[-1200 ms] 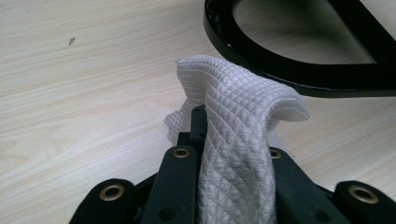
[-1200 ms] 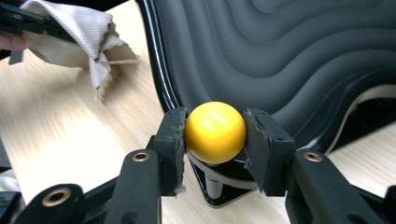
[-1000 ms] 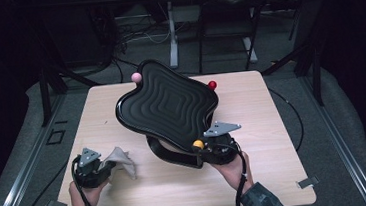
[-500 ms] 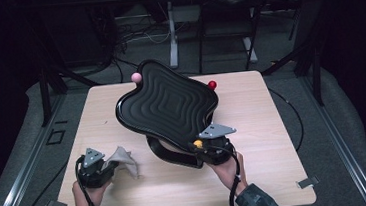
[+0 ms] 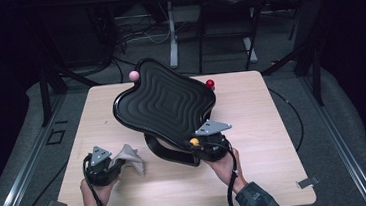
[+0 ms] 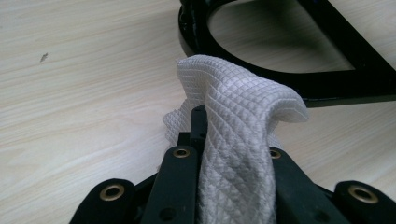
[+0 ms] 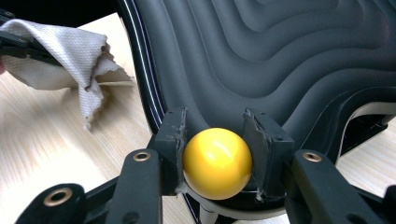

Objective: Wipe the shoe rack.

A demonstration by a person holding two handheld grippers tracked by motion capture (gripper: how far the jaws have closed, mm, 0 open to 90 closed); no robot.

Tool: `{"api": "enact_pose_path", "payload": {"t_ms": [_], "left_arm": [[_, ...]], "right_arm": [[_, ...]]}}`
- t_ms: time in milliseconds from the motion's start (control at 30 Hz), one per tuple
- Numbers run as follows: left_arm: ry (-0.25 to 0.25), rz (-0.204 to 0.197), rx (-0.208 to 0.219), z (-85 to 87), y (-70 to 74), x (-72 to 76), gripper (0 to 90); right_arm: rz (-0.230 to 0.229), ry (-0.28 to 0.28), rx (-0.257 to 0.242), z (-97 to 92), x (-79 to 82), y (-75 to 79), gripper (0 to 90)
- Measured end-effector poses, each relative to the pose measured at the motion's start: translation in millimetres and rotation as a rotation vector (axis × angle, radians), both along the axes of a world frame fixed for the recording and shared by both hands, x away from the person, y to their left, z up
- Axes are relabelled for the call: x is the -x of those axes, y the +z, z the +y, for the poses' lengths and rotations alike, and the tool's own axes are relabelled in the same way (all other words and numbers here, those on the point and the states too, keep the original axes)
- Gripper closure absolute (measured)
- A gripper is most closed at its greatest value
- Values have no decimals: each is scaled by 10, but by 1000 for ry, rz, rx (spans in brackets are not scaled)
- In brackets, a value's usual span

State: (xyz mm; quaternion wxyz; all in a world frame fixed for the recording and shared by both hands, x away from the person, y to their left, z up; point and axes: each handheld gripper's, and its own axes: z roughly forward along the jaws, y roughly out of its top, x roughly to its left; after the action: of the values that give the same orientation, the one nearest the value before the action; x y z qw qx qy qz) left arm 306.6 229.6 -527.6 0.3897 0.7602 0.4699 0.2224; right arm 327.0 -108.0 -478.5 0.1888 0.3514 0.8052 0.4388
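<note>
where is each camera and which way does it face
High view: above the person's side, looking forward and down at the table; both forearms, left gripper and right gripper show.
Left gripper view: on the left gripper, along its jaws shut on a cloth.
Right gripper view: on the right gripper, jaws shut on a yellow ball at the black tray.
Shared: cloth, tray.

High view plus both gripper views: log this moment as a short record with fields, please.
surface: wooden table
main object: black ridged tray, tilted on its black stand
knobs: yellow ball, red ball, pink ball at the tray's rim
left tongs: shut on white cloth
right tongs: shut on yellow ball
</note>
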Motion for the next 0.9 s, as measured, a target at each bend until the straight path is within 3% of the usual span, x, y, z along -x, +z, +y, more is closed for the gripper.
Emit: {"api": "enact_pose_path", "payload": {"t_ms": [300, 433, 567, 700, 900], "left_arm": [[-37, -11, -9, -192, -13, -26, 836], [-37, -10, -5, -176, -11, -19, 836], [-29, -12, 2, -152, -7, -8, 836], [-32, -10, 4, -141, -6, 9, 837], [-32, -13, 2, -145, -3, 28, 837]], "right_arm": [[-8, 56, 8, 82, -36, -3, 601], [-13, 100, 4, 142, -50, -11, 600], [-17, 107, 27, 158, -42, -7, 599], [-11, 163, 21, 130, -40, -7, 600], [-11, 173, 22, 139, -38, -8, 598]]}}
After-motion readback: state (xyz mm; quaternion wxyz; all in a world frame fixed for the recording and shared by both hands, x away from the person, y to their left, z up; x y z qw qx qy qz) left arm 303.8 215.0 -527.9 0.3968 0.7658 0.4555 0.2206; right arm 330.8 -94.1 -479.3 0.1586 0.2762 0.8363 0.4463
